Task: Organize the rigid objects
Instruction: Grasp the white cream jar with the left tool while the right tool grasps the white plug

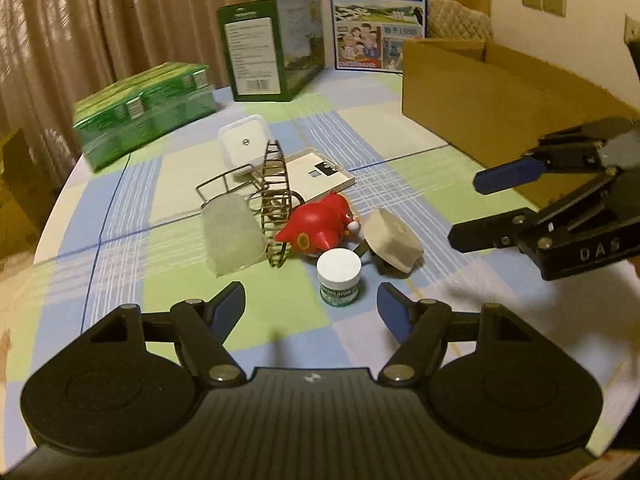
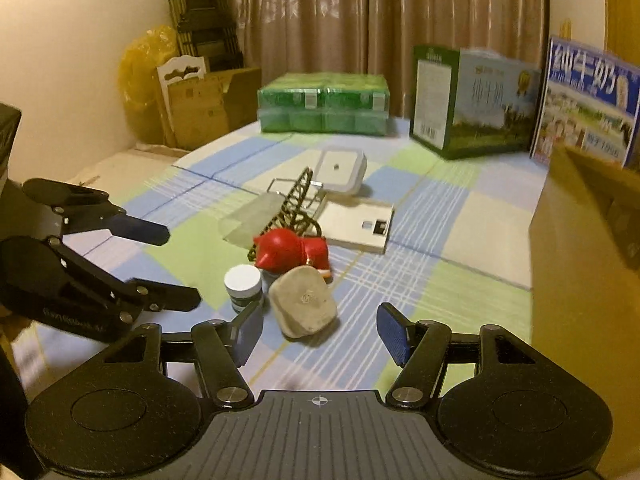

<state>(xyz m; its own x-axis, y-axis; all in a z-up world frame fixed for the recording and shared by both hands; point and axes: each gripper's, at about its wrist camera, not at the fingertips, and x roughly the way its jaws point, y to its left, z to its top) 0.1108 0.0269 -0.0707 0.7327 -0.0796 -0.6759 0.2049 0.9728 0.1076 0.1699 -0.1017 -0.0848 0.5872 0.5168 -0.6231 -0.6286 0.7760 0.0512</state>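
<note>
Both jaws released: right gripper (image 2: 320,330) should straddle the beige stone-like block (image 2: 303,302), clearing the white-lidded jar (image 2: 243,285) beside it.

The left gripper (image 1: 311,304) hangs at six o'clock with its jaws spread wide and nothing between them, above a bench (image 1: 132,208) covered in a blue, green and white check cloth. Just beyond its tips stands a small white-lidded jar (image 1: 339,276). Touching the jar at eleven o'clock lies a red toy (image 1: 316,224); at two o'clock of the jar sits a beige stone-like block (image 1: 394,242). A wire rack (image 1: 274,208) stands on edge at ten o'clock of the toy, beside a frosted plastic piece (image 1: 232,232). The right gripper (image 1: 468,210) enters from three o'clock, jaws apart. A cardboard box (image 1: 492,92) stands at one o'clock.
</note>
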